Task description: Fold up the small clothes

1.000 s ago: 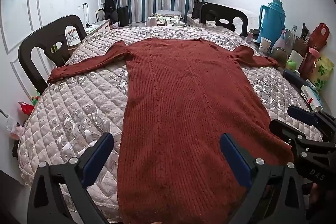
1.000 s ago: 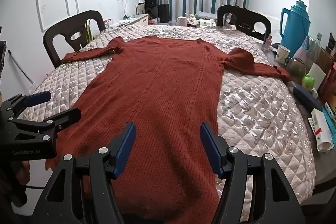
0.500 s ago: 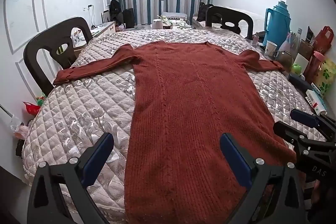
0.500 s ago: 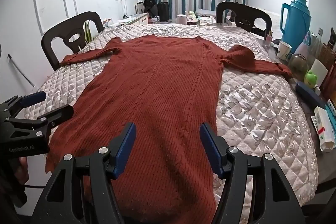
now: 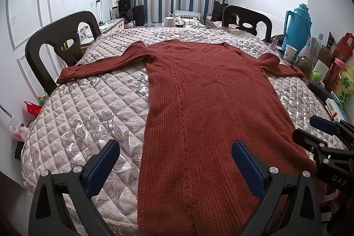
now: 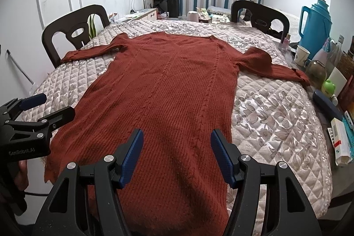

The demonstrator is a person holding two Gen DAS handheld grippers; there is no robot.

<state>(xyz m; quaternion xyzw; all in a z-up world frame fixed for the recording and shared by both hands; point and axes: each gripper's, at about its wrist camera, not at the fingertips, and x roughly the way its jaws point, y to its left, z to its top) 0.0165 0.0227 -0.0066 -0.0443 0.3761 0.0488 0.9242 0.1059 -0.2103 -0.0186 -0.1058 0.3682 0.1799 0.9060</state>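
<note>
A long rust-red knitted garment lies flat on the quilted table cover, sleeves spread left and right, hem hanging over the near edge. It also shows in the right wrist view. My left gripper is open and empty above the hem's left part. My right gripper is open and empty above the hem's right part. Each gripper shows at the edge of the other's view, the right and the left.
Two dark chairs stand at the far sides of the table. A blue thermos, cups, bottles and boxes crowd the right edge. Curtains and furniture fill the back of the room.
Both grippers have drawn slightly back and up from the garment, so more of the table shows. Their jaws stay open. The garment has not moved.
</note>
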